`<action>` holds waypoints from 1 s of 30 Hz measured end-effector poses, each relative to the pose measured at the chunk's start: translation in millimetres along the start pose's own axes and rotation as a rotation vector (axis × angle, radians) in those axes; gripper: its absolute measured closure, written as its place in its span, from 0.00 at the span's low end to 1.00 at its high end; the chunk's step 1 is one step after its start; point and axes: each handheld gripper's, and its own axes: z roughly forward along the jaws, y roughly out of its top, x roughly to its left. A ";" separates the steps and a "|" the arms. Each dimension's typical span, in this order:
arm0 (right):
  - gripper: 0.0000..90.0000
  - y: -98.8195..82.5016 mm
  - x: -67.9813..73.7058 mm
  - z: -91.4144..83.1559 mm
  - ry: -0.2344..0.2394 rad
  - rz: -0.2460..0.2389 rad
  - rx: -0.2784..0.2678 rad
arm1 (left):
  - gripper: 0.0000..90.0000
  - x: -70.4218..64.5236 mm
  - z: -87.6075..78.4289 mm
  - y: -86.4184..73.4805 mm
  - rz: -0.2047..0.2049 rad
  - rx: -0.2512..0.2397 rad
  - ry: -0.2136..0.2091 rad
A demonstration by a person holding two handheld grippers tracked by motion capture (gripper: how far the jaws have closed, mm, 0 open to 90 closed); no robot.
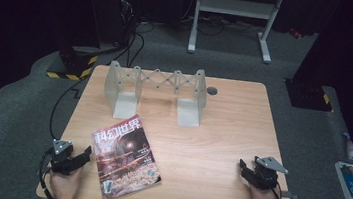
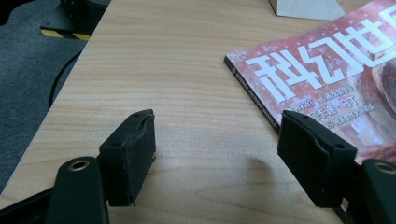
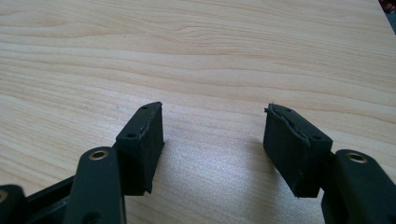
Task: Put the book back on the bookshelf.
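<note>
Down at the near left of the surface (image 1: 201, 132) lies the magazine (image 1: 126, 158), askew, its far edge cut off in the left gripper view. The left gripper (image 2: 217, 156) rests just beside its spine, fingers (image 2: 135, 149) spread on bare wood, the right one overlapping the cover's corner. The right gripper (image 3: 212, 144), well apart, has its fingers spread, nothing between. Behind stands a rack (image 1: 155, 89), its feet partly cropped.
</note>
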 end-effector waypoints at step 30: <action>0.42 -0.2 0.4 0.0 0.001 -0.001 -0.001 | 0.29 -33.9 -24.1 -7.3 0.019 0.012 -0.133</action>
